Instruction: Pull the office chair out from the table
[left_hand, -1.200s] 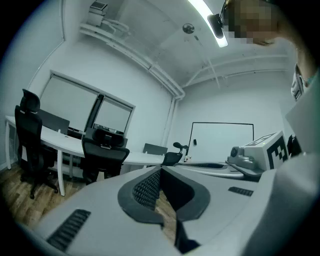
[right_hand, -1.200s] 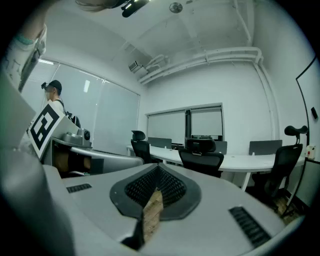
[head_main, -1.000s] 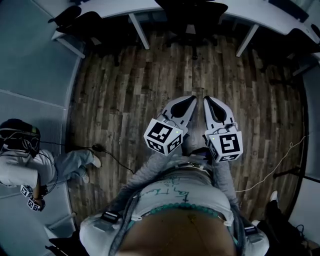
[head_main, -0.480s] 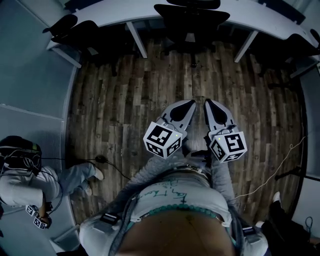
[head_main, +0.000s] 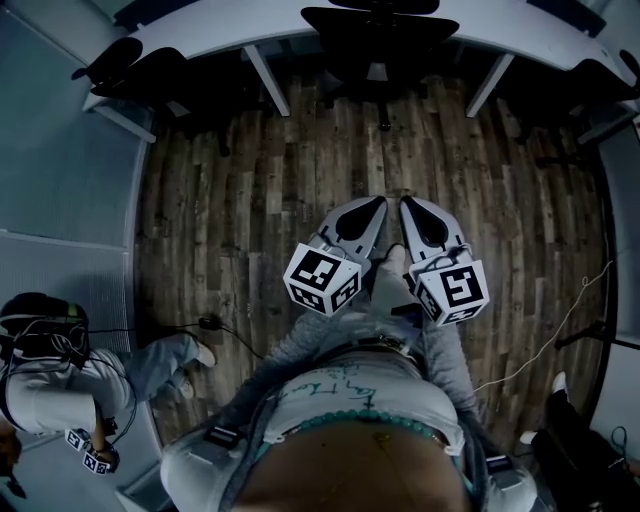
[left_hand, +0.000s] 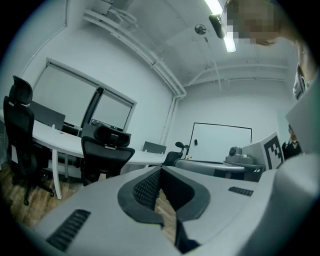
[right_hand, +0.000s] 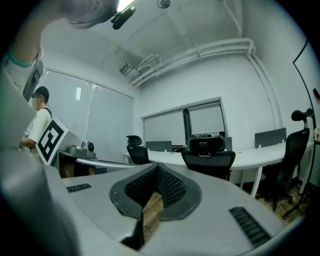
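A black office chair (head_main: 375, 35) stands tucked in at the curved white table (head_main: 500, 28), at the top middle of the head view. My left gripper (head_main: 374, 204) and right gripper (head_main: 408, 204) are side by side over the wooden floor, well short of the chair and pointing at it. Both are shut with nothing between the pads. The same chair (left_hand: 106, 152) shows ahead in the left gripper view beyond my left gripper (left_hand: 161, 171). In the right gripper view the chair (right_hand: 208, 156) stands straight beyond my right gripper (right_hand: 157, 168), in front of the table (right_hand: 255, 157).
More black chairs stand at the table's left end (head_main: 130, 62) and right end (head_main: 612, 80). A person (head_main: 55, 375) sits on the floor at the left, with a cable (head_main: 222, 328) running out. Another thin cable (head_main: 560, 330) lies at the right. A whiteboard (left_hand: 221, 141) hangs on the far wall.
Both grippers have moved together toward the table and chair, staying shut. The seated person has slid lower in the head view as the view advanced.
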